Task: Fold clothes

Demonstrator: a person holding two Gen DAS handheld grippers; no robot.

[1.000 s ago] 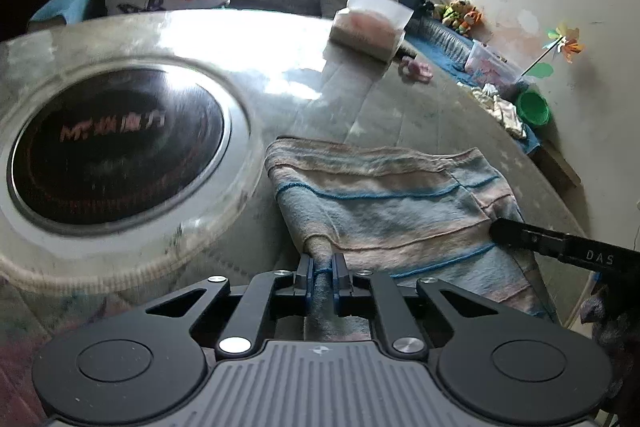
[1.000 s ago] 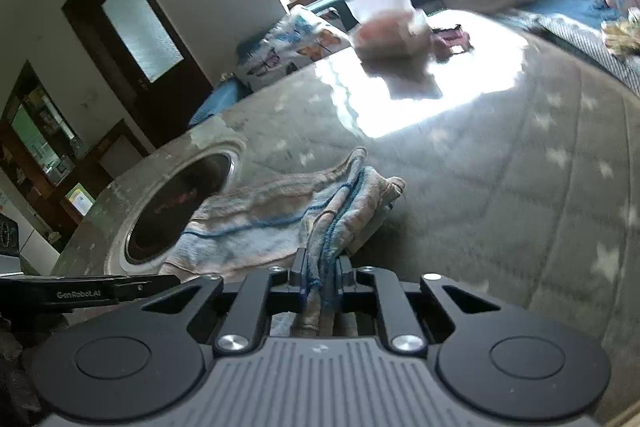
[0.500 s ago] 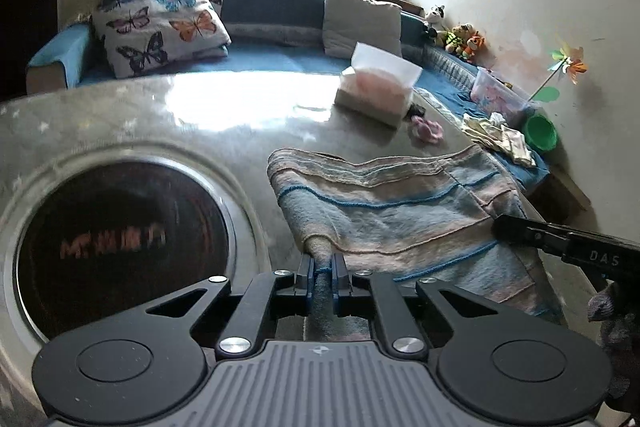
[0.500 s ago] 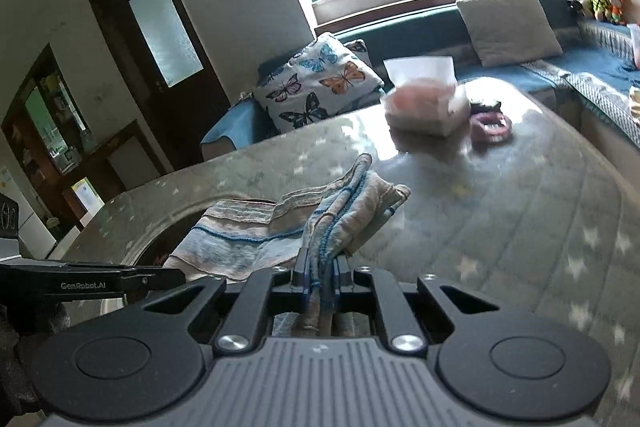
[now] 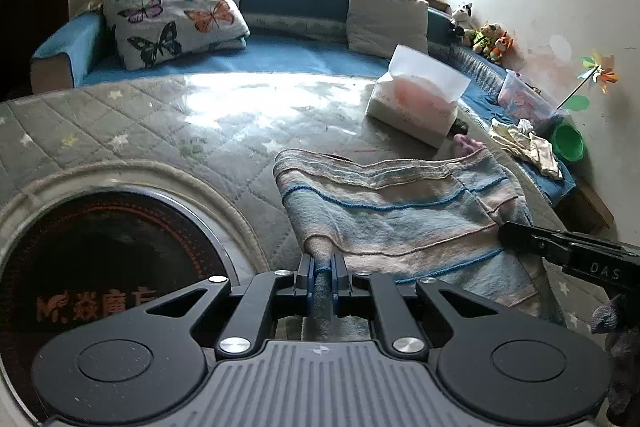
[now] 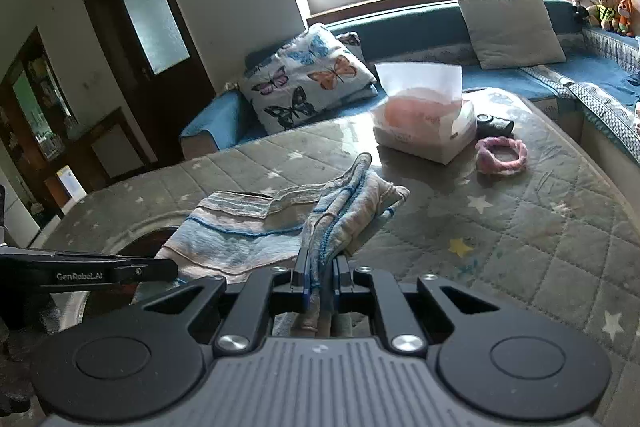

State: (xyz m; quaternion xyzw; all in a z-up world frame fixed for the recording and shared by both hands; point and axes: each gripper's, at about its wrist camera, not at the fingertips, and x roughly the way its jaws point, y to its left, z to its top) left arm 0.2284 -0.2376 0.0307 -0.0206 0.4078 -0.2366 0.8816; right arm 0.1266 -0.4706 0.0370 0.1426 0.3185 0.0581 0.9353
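Striped knit cloth (image 5: 404,219), pale blue and pink with thin blue lines, hangs stretched between both grippers above the quilted grey table cover (image 5: 132,131). Left gripper (image 5: 322,269): jaws clamped tight on a bunched corner of the cloth, fabric pinched between the blue-edged fingertips. Right gripper (image 6: 320,267): jaws likewise closed on a gathered fold, several layers and a blue-stitched edge squeezed between them. In the left wrist view the cloth spreads away from the jaws toward the right, its far hem sagging slightly; the right gripper's black body enters from the right edge, lettered "DAS". In the right wrist view the cloth is folded over on itself near the jaws, the rest trailing left toward the other gripper, marked "GenRobot.AI".

Round dark cooktop inset (image 5: 100,267) with orange lettering sits in the table, left of the cloth. Tissue box (image 6: 424,123) stands farther back on the table; pink ring-shaped scrunchie (image 6: 501,155) lies just beside it, with a small black object near. Blue bench sofa (image 6: 592,75) runs behind, under the window, bearing a butterfly-print pillow (image 6: 308,79) and a plain grey cushion (image 6: 512,27). Stuffed toys (image 6: 608,11) sit in the corner
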